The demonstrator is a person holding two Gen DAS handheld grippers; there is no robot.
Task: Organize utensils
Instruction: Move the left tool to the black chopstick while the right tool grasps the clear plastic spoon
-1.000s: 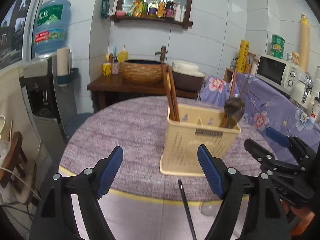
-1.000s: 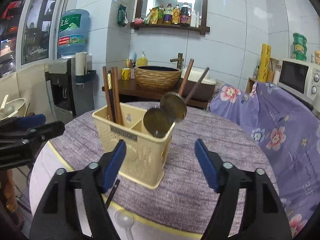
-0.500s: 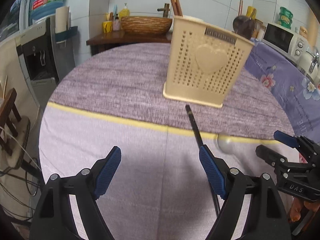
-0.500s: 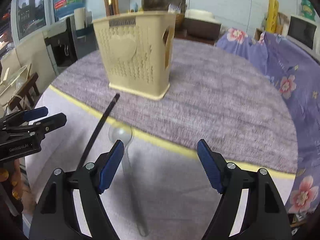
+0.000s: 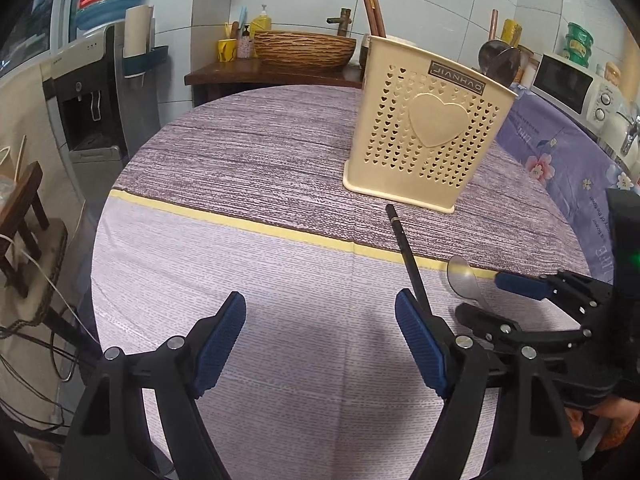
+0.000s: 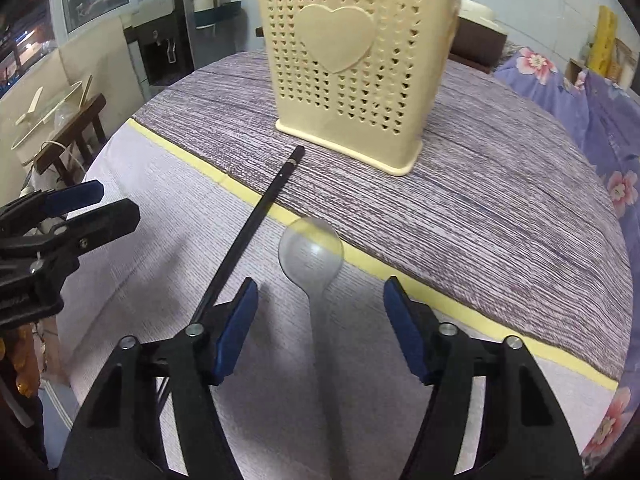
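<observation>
while the left gripper [image 5: 320,340] gapes empty, the right gripper's [image 6: 318,328] jaws close astride the clear spoon [image 6: 316,276].

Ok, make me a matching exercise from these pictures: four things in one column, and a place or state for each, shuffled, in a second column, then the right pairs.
Things
1. clear spoon
2. black chopstick
3. beige utensil holder
4. left gripper

Places or states
A. stands upright on the purple-grey striped part of the tablecloth
B. open, nothing between its pads
C. lies flat, handle running between the pads of the right gripper, whose jaws are closing
D. lies flat, far tip close to the holder's base

Pairs: 1-C, 2-D, 3-A, 4-B
</observation>
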